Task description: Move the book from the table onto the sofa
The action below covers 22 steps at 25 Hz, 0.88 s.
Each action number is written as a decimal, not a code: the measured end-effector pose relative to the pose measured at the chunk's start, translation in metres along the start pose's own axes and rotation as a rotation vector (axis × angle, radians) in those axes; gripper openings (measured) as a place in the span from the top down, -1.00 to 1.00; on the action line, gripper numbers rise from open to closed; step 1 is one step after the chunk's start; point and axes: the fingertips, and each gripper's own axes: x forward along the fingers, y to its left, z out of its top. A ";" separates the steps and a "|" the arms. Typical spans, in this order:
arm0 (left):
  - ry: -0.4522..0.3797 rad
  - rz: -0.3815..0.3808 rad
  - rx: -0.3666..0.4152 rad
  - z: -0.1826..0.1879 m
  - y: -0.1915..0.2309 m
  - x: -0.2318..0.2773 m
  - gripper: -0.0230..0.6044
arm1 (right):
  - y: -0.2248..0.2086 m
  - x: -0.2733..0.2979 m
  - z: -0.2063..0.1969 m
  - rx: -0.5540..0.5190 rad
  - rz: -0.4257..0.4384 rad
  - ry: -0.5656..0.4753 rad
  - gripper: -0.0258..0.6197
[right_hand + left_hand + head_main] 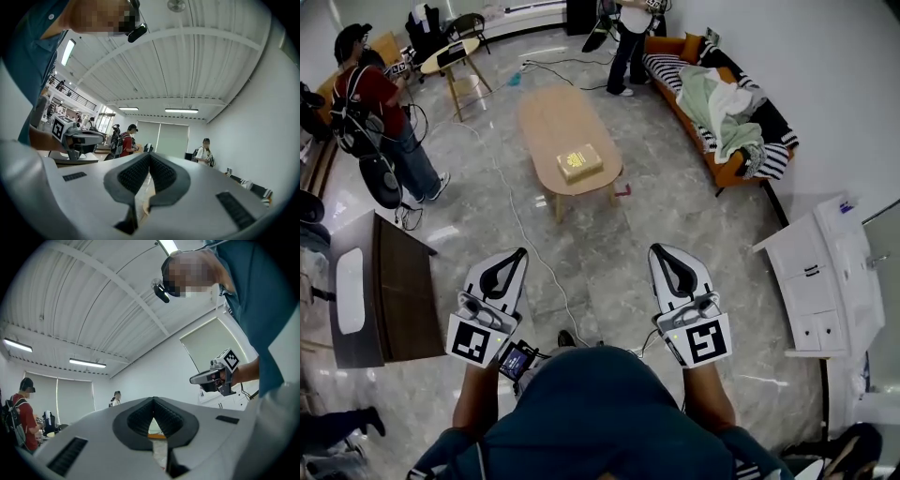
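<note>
Oval table [553, 117] bears the book [579, 161]; left hand-held gripper [520, 252] and right hand-held gripper [656, 249] are closed.

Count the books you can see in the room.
1. A yellow book lies at the near end of the oval wooden table. Clothes heaped on the sofa could hide another.

Glossy stone-look floor [694, 244] — matt wooden table [558, 122], crumpled cloth [717, 103] on sofa [727, 173].

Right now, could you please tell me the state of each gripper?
Left gripper: shut, holding nothing.
Right gripper: shut, holding nothing.
</note>
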 end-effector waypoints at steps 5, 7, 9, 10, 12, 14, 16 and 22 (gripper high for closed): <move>-0.038 -0.036 -0.006 -0.007 0.042 0.009 0.91 | 0.006 0.036 0.006 -0.022 -0.047 -0.002 0.88; -0.045 -0.050 -0.024 -0.011 0.054 0.010 0.91 | 0.011 0.048 0.007 -0.027 -0.060 0.007 0.88; -0.050 -0.071 -0.027 -0.016 0.063 0.011 0.91 | 0.014 0.058 0.006 -0.033 -0.075 0.014 0.88; -0.050 -0.081 -0.024 -0.020 0.068 0.013 0.91 | 0.015 0.063 0.005 -0.034 -0.083 0.018 0.88; -0.051 -0.095 -0.030 -0.026 0.078 0.019 0.91 | 0.015 0.073 0.002 -0.033 -0.093 0.028 0.88; -0.057 -0.098 -0.053 -0.030 0.086 0.027 0.91 | 0.013 0.081 -0.001 -0.034 -0.094 0.044 0.88; -0.059 -0.104 -0.066 -0.033 0.091 0.034 0.91 | 0.007 0.088 -0.005 -0.033 -0.099 0.059 0.88; -0.028 -0.108 -0.068 -0.053 0.103 0.062 0.91 | -0.016 0.116 -0.024 -0.014 -0.085 0.065 0.88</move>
